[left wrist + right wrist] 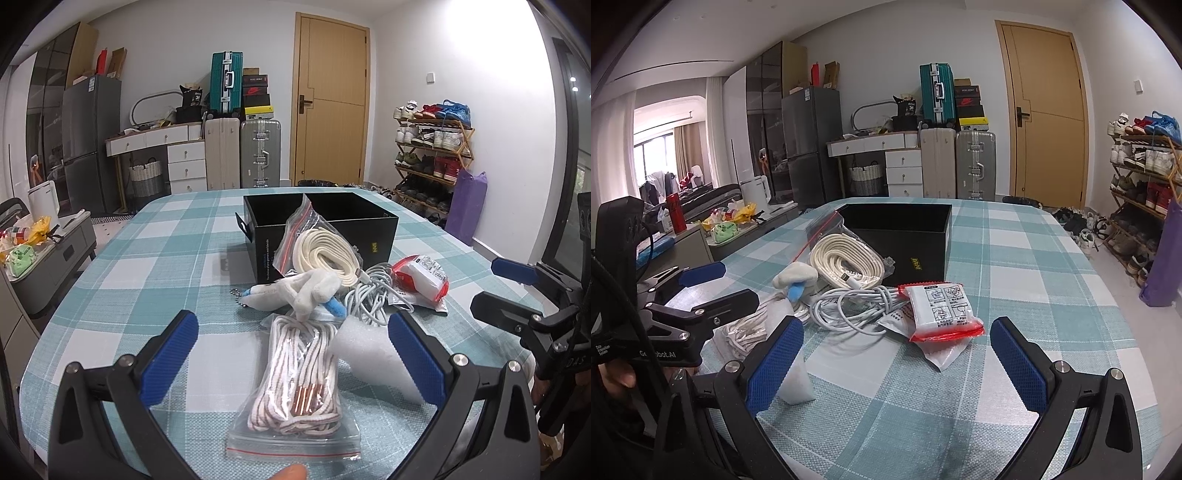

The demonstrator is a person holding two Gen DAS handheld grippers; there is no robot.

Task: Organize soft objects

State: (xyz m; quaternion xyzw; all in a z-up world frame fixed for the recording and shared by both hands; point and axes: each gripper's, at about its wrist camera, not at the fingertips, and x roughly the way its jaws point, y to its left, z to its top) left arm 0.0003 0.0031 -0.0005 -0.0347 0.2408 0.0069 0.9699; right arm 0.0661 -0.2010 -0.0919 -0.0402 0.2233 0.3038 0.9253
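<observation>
Blue-padded left gripper [293, 354] hovering wide open and empty over a zip bag of red-striped white laces [295, 384], straddling it near the table's front edge. Right gripper [895, 360], equally wide open and gripping nothing, hanging over bare checked tablecloth [1015, 258], just near of a red-edged white packet [942, 308]. Lying just right of the lace bag, a white foam piece [364, 345]. Sprawling beyond the bag, a white plush toy with blue tips [295, 290], touching a tangle of white cable [373, 293]. Resting on the cable's right side, the red-edged packet, overlapping a flat silver pouch [940, 354]. Leaning against the front wall of an open black box [380, 230] at the table's middle, a clear zip bag with a coiled cream strap [325, 254]. Standing far behind along the wall: suitcases [242, 151], a wooden door [330, 99] and a shoe rack [432, 155] at the right.
</observation>
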